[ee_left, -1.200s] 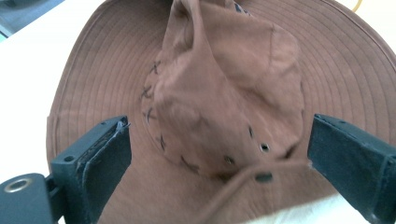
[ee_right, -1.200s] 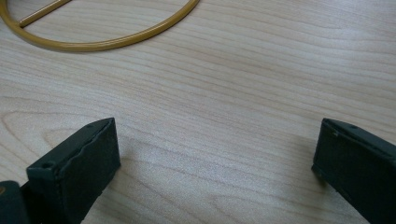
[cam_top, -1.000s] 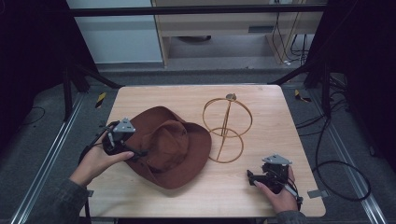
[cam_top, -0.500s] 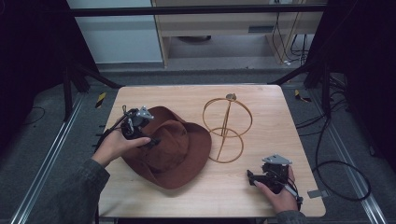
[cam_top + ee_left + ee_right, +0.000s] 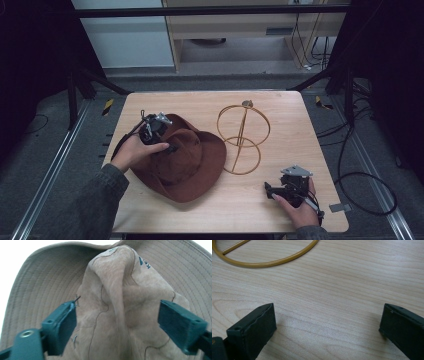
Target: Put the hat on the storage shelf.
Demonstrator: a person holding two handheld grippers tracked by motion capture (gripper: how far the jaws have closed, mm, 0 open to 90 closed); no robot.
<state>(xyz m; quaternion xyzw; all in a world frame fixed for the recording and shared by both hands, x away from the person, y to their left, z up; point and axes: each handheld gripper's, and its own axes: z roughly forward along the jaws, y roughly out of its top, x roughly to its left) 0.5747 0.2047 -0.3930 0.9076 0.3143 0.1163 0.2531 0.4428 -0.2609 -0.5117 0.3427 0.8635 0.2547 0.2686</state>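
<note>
Reaching over the brown hat [image 5: 185, 160], which lay brim-down on the tabletop [image 5: 300, 125] at about eight o'clock from the gold wire hat stand [image 5: 243, 137], the left claw [image 5: 167, 148] straddled the pinched crown [image 5: 120, 302]; its jaws had just been closing but stood apart, one pad [image 5: 61, 322] just beside the suede, the other clear of it. The step in hand looked like taking hold of the crown. Next, by my judgement, the jaws needed to finish pinching the ridge before the hat could be lifted toward the stand at two o'clock. The right claw [image 5: 270, 189] rested at five o'clock on the tabletop, jaws wide apart over bare wood, holding nothing.
</note>
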